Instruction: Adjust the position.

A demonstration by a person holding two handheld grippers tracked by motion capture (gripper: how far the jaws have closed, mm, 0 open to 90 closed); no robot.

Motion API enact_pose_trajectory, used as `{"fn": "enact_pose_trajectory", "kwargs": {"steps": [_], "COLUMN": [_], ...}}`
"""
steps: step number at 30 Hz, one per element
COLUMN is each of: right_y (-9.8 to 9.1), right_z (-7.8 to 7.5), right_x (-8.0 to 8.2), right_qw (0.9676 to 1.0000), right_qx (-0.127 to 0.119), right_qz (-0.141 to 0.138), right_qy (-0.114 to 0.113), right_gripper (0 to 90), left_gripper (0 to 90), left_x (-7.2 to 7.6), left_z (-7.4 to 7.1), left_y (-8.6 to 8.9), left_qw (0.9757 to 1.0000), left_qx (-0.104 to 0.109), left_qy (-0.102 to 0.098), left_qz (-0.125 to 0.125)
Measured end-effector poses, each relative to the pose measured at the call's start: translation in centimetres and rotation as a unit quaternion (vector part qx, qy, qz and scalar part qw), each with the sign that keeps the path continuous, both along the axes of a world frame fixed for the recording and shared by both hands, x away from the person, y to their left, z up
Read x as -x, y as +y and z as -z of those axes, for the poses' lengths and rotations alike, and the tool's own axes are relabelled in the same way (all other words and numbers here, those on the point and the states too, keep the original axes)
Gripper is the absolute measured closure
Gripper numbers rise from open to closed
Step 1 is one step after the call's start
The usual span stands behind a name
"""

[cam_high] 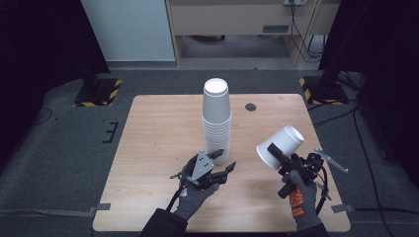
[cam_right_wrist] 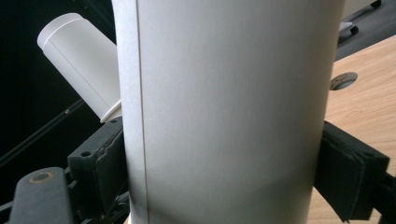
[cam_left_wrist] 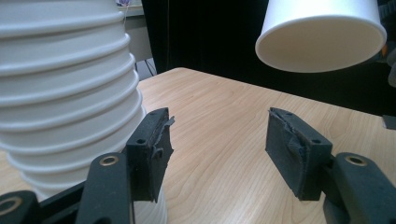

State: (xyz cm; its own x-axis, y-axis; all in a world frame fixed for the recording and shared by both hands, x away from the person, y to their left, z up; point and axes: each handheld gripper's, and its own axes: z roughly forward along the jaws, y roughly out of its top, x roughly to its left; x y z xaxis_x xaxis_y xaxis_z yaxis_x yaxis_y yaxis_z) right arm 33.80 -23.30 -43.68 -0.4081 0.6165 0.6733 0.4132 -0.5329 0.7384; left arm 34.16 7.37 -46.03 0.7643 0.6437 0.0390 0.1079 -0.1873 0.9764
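A tall stack of upturned white paper cups (cam_high: 216, 118) stands at the middle of the wooden table (cam_high: 158, 128). My left gripper (cam_high: 225, 162) lies low beside the foot of the stack, on its right side. In the left gripper view the stack (cam_left_wrist: 65, 93) is just left of the left jaw, and the left gripper (cam_left_wrist: 219, 128) is open with only bare table between its pads. My right gripper (cam_high: 277, 157) is shut on a single white cup (cam_high: 280, 146), held tilted above the table's right part. The right gripper view has that cup (cam_right_wrist: 224, 93) clamped between both pads, with the stack (cam_right_wrist: 77, 60) behind it.
A round cable hole (cam_high: 251, 106) sits in the table behind the stack. Two stands with yellow-black bases (cam_high: 98, 92) (cam_high: 321, 89) are on the floor past the far corners. Bare wood spreads across the table's left half.
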Motion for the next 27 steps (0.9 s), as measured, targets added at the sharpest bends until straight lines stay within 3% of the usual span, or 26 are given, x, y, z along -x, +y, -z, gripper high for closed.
{"fn": "enact_pose_trajectory", "kwargs": {"steps": [27], "right_y": [0.5], "right_z": [0.5], "right_x": [-0.1], "right_qw": [0.9999], "right_qx": [-0.002], "right_qz": [-0.01], "right_qy": [0.01], "right_gripper": [14.8], "left_gripper": [41.7], "left_x": [-1.9], "left_z": [0.3], "left_y": [-4.8], "left_qw": [0.9992], "left_qx": [0.029], "left_qy": [-0.002], "left_qz": [0.027]}}
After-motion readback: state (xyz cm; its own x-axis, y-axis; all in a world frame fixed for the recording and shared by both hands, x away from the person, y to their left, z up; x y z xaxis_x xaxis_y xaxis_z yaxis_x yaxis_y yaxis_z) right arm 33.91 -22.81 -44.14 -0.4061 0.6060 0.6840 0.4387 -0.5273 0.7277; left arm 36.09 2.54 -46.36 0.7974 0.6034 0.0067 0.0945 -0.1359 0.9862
